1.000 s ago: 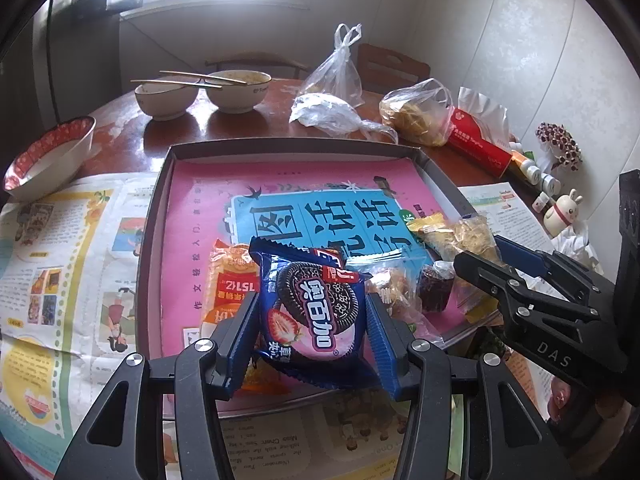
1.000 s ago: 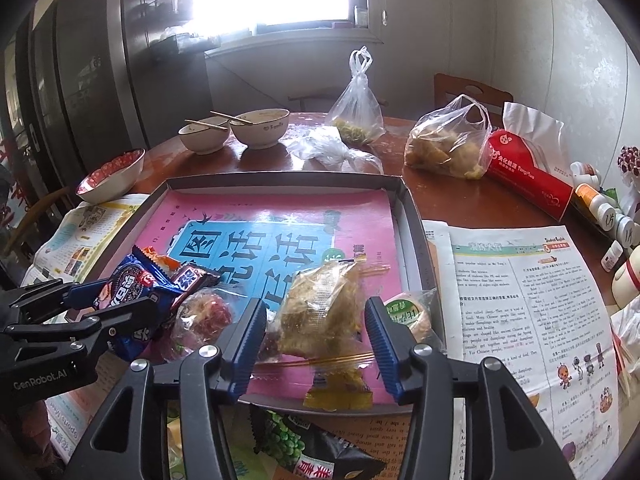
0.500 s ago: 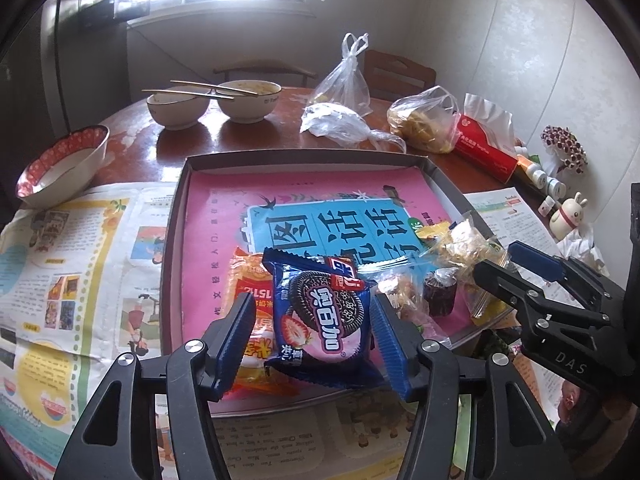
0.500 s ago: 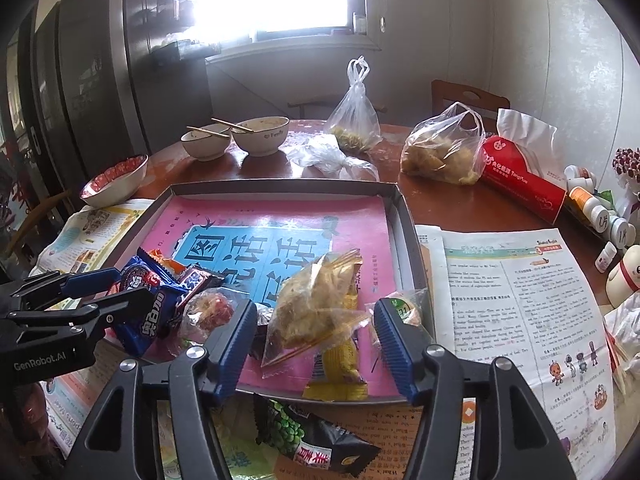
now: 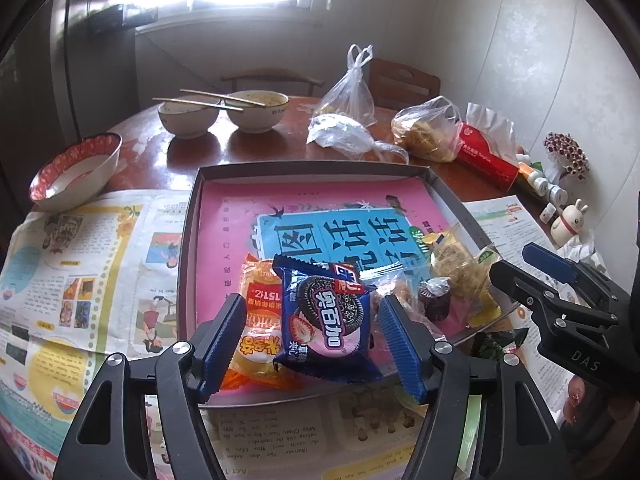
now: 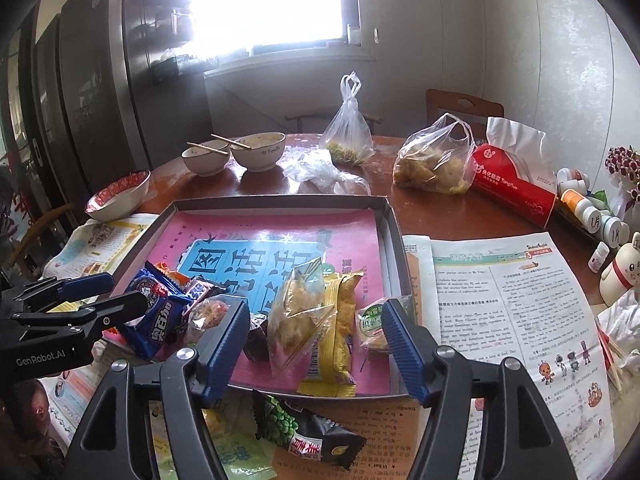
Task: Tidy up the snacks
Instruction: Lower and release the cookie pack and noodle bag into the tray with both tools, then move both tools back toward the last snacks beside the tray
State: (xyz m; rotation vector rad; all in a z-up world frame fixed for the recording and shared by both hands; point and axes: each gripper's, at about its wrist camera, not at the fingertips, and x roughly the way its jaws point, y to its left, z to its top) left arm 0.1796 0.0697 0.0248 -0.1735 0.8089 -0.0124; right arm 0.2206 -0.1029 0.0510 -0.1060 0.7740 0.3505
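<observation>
Left gripper: jaws spread, just been opening; pads clear of blue cookie pack lying between them.
Right gripper: jaws spread, just been opening; clear snack bag between, untouched.
Under both packs: tray.
Nearer than right fingers: black pea packet outside tray.

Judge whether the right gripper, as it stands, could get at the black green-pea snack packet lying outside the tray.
Probably yes. The green-pea packet lies uncovered on the newspaper just below the right gripper, whose jaws have just been opening and are empty. Nothing sits on it; the tray edge is beside it, so only pulling back seems needed.
</observation>
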